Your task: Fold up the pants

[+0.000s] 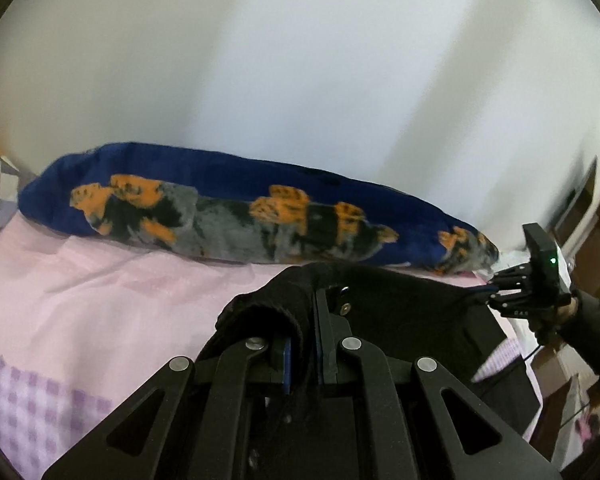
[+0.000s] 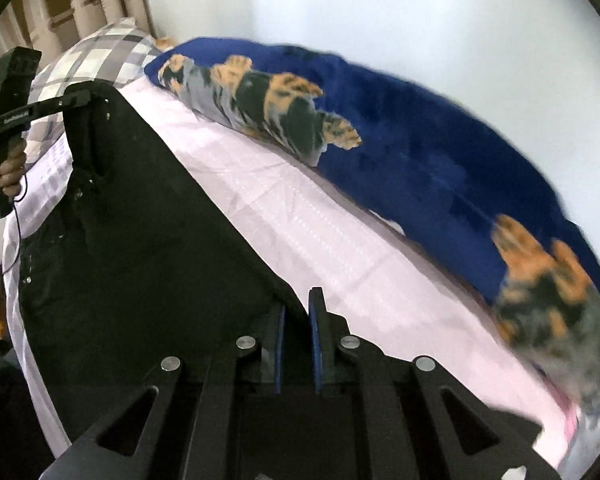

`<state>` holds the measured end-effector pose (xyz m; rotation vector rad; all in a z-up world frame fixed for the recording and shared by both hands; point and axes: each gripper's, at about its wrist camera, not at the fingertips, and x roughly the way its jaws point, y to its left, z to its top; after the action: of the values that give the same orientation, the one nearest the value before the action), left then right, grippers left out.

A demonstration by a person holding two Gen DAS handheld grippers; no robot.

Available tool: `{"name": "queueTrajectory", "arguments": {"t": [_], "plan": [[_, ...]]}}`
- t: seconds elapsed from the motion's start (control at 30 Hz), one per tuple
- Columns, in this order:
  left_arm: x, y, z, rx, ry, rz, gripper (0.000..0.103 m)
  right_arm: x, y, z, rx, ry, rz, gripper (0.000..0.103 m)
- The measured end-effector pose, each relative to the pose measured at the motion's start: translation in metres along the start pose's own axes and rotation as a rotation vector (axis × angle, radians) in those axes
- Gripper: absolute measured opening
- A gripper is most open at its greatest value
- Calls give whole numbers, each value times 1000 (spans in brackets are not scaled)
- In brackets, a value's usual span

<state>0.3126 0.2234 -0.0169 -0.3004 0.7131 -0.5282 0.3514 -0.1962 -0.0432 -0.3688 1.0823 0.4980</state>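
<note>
The black pants (image 2: 132,240) hang stretched between my two grippers above the pink bed sheet (image 2: 320,240). My left gripper (image 1: 304,320) is shut on one bunched corner of the pants (image 1: 400,304). My right gripper (image 2: 296,312) is shut on the other corner, the cloth edge pinched between its blue pads. In the left wrist view the right gripper (image 1: 496,288) shows at the far right, holding the pants' edge. In the right wrist view the left gripper (image 2: 76,98) shows at the upper left, holding the top corner.
A rolled blue blanket with an orange and grey print (image 1: 240,216) lies along the white wall at the bed's far side; it also shows in the right wrist view (image 2: 420,152). A checked pillow (image 2: 96,64) sits at the bed's head. The bed sheet (image 1: 100,300) has a checked border.
</note>
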Motion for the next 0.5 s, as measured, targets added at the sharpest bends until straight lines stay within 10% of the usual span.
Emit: {"name": "queueTrajectory", "arguments": {"t": [0.5], "plan": [[-75,-33,-126,54,203,59,11,-28,90,-149,223,35,-4,7]]}}
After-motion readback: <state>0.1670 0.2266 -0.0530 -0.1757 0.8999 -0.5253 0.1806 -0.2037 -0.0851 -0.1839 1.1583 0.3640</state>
